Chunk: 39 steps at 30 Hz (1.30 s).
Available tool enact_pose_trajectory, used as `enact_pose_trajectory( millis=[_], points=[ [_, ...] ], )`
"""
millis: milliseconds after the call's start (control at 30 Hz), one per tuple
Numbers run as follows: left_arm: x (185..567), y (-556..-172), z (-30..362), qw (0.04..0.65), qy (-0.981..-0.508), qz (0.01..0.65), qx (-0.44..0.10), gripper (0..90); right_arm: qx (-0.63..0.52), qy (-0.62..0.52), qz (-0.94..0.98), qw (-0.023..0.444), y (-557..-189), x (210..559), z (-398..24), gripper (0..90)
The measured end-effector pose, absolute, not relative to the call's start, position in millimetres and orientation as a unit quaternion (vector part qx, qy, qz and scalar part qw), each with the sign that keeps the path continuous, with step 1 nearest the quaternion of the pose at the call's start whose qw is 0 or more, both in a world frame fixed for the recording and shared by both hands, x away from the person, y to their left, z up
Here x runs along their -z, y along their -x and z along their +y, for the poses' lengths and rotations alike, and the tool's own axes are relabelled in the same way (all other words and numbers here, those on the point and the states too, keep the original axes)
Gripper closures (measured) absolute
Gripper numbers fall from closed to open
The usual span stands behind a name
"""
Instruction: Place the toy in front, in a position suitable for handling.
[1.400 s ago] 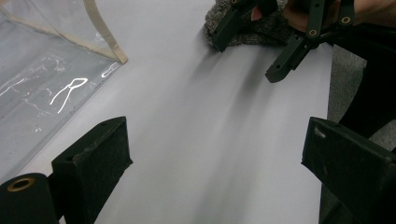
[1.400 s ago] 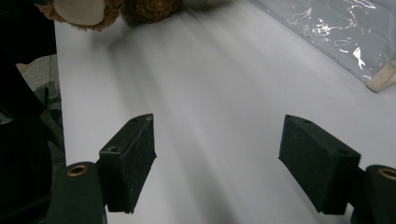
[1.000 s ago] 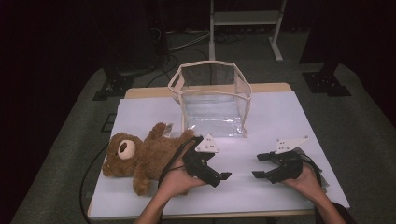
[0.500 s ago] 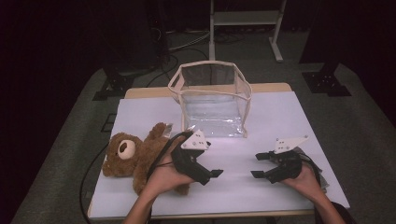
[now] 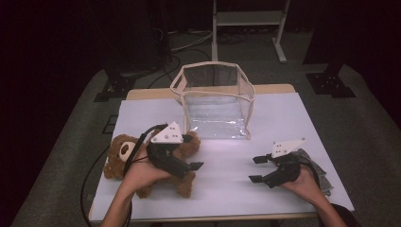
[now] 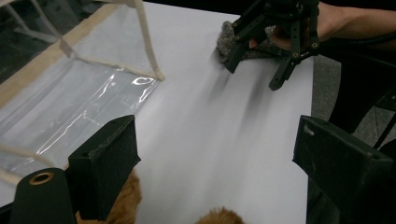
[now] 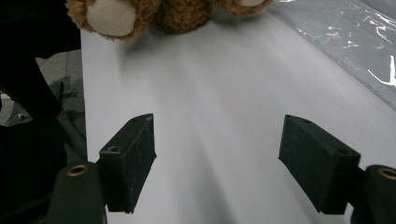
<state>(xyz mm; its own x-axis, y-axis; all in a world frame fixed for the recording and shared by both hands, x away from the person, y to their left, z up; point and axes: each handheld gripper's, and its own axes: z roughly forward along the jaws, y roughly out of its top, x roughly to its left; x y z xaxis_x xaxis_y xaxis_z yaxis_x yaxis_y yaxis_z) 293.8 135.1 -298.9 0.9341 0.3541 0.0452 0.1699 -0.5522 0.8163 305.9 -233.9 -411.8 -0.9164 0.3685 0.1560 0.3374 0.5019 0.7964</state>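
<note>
A brown teddy bear [image 5: 120,153] lies on its back at the left of the white table [image 5: 283,118]. My left gripper [image 5: 194,152] hovers over the bear's belly and points right. It is open, its jaws have just been closing a little, and nothing is between them. In the left gripper view, open jaws [image 6: 217,140] frame bare table, with bear fur [image 6: 126,200] at the bottom edge. My right gripper [image 5: 255,169] rests open and empty at the front right, facing the bear [image 7: 173,11]. Its jaws [image 7: 217,158] stand wide.
A clear plastic bag with beige trim [image 5: 215,101] stands open at the back middle of the table. A grey cloth [image 5: 324,172] lies under the right hand, near the right edge. Across the table, the right gripper [image 6: 253,74] and the cloth [image 6: 224,39] appear in the left gripper view.
My left gripper has moved left and risen, from the table's middle to over the bear. The right gripper has stayed in place.
</note>
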Motion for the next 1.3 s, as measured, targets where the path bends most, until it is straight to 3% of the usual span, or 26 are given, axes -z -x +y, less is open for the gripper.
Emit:
enact_pose_trajectory(
  millis=[333, 733, 1000, 1300],
  points=[
    [293.0, -291.8, 160.5, 0.444, -0.874, 0.162, -0.115, 15.7, -0.474, -0.157, 0.866, -0.008, -309.6, 396.8, -199.5, 25.5],
    [290.4, -290.9, 184.3, 0.438, -0.873, 0.175, -0.127, 15.7, -0.474, -0.095, 0.875, -0.037, -315.7, 374.3, -126.6, 25.7],
    [290.7, -293.5, 194.0, 0.431, -0.873, 0.184, -0.133, 15.7, -0.464, -0.08, 0.88, -0.058, -323.3, 377.1, -80.8, 28.0],
    [295.6, -300.3, 207.0, 0.424, -0.873, 0.195, -0.142, 15.7, -0.433, -0.073, 0.894, -0.085, -330.0, 391.9, -43.9, 39.9]
  ],
)
